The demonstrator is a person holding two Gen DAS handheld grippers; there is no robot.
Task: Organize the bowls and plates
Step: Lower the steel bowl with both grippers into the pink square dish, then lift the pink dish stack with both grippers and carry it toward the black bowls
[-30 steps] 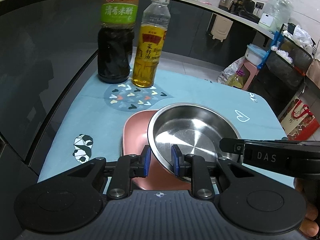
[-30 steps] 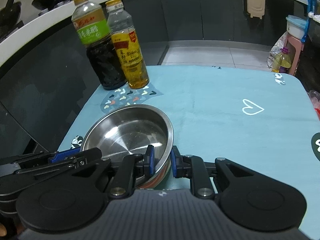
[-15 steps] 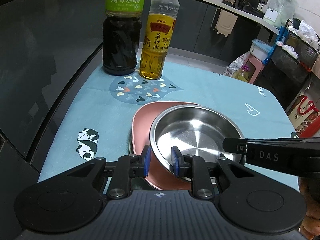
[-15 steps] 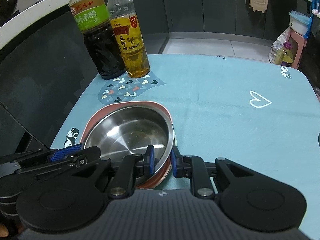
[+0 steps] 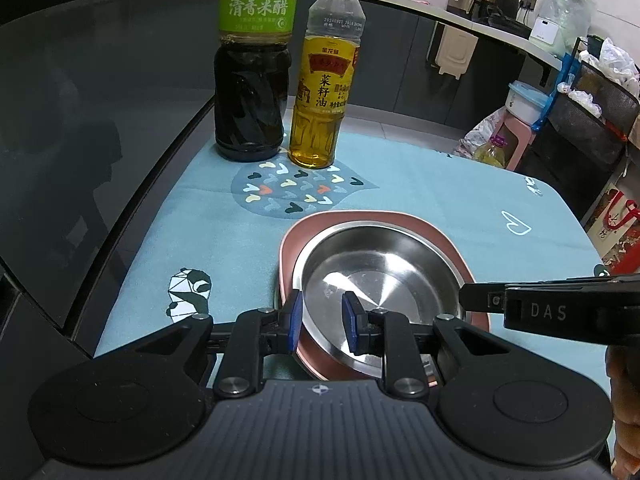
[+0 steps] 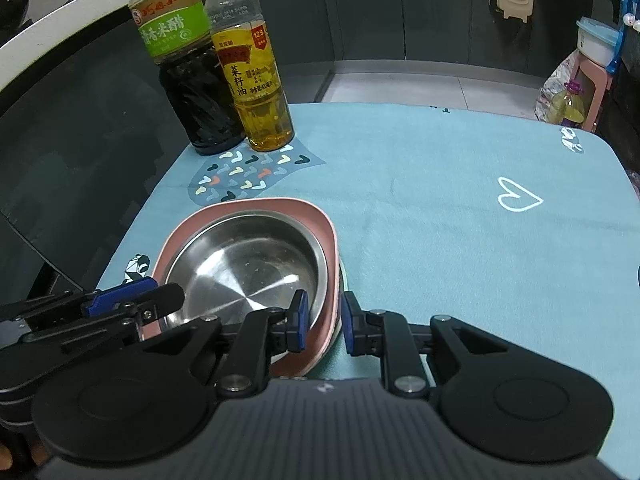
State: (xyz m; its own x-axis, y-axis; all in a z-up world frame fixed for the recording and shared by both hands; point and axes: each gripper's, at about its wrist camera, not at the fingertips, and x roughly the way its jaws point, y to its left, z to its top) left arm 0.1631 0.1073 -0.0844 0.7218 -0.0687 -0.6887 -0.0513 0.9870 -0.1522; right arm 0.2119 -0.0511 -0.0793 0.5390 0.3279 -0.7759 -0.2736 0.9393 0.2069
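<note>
A steel bowl [image 5: 380, 276] sits inside a pink plate [image 5: 408, 220] on the blue mat; both show in the right wrist view, bowl [image 6: 248, 256] and plate [image 6: 324, 232]. My left gripper [image 5: 322, 320] stands with its jaws parted on either side of the bowl's near-left rim, without a firm pinch. My right gripper [image 6: 323, 322] has its jaws parted on either side of the near-right rims of bowl and plate. Each gripper shows in the other's view.
A dark vinegar bottle [image 5: 252, 76] and a yellow oil bottle [image 5: 324, 80] stand at the mat's far left. A dark glass surface [image 5: 80, 140] borders the mat [image 6: 440, 220] on the left. Floor clutter lies beyond the far right edge.
The bowl has come down from a tilt to rest flat in the pink plate. Both grippers' jaws have widened around the rims. The cameras pulled back slightly.
</note>
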